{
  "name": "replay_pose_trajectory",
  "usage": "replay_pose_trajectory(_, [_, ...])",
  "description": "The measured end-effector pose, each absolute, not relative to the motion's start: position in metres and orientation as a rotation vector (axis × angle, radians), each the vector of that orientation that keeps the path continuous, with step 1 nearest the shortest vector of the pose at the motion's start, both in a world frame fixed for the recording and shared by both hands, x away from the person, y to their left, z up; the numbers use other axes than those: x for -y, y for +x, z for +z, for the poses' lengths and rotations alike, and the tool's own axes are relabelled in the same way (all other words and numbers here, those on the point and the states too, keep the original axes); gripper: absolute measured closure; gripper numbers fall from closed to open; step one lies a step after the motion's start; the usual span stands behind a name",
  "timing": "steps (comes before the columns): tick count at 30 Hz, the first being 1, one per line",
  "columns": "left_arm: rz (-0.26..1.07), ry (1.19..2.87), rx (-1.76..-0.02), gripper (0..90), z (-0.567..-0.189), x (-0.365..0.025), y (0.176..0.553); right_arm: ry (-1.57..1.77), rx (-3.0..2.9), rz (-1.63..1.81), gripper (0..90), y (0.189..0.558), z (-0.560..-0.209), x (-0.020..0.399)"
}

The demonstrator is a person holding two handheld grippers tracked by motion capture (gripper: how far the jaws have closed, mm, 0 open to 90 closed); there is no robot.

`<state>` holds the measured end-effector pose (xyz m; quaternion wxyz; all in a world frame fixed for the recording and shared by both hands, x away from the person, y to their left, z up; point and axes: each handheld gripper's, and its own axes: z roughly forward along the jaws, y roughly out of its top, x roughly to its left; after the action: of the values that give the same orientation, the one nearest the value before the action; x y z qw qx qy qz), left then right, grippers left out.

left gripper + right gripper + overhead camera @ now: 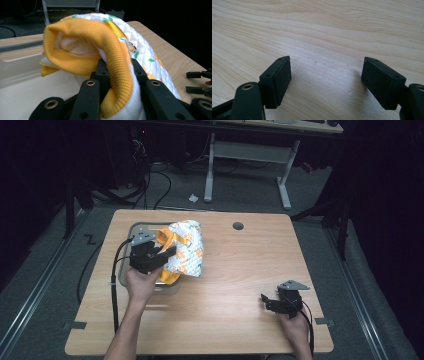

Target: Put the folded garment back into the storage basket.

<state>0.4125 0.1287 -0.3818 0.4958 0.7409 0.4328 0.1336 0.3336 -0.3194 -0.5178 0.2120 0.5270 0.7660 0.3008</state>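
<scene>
High view showed a light wooden table [235, 285] with a shallow pale tray [131, 231] near its back-left part and a quilted garment [187, 247] — white with orange and green spots and a yellow knit cuff — bunched partly over the tray's right side and partly on the tabletop. The left gripper [167, 254], held in the person's left hand [140, 284], was clamped on the garment at its left edge, above the tray. From the left gripper view, the yellow ribbed cuff [82, 47] folded over and ran down between the two black jaws, which pressed against the fabric on both sides; the pale tray wall [20, 72] lay to the left beneath it. The right gripper [267, 301] sat well apart, near the table's front-right corner, held in the right hand [295, 327]. In the right gripper view its jaws stood wide apart over bare wood grain [324, 37], holding nothing — just above or resting on the surface, which could not be told.
</scene>
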Motion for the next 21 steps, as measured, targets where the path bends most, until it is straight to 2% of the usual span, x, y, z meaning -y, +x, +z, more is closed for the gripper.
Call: replay_pose_trajectory(21, [0.374,1.78,-1.1,73.9,-0.387,-0.154,0.415,1.464,-2.127,0.835,24.1,0.334,-0.518,0.319])
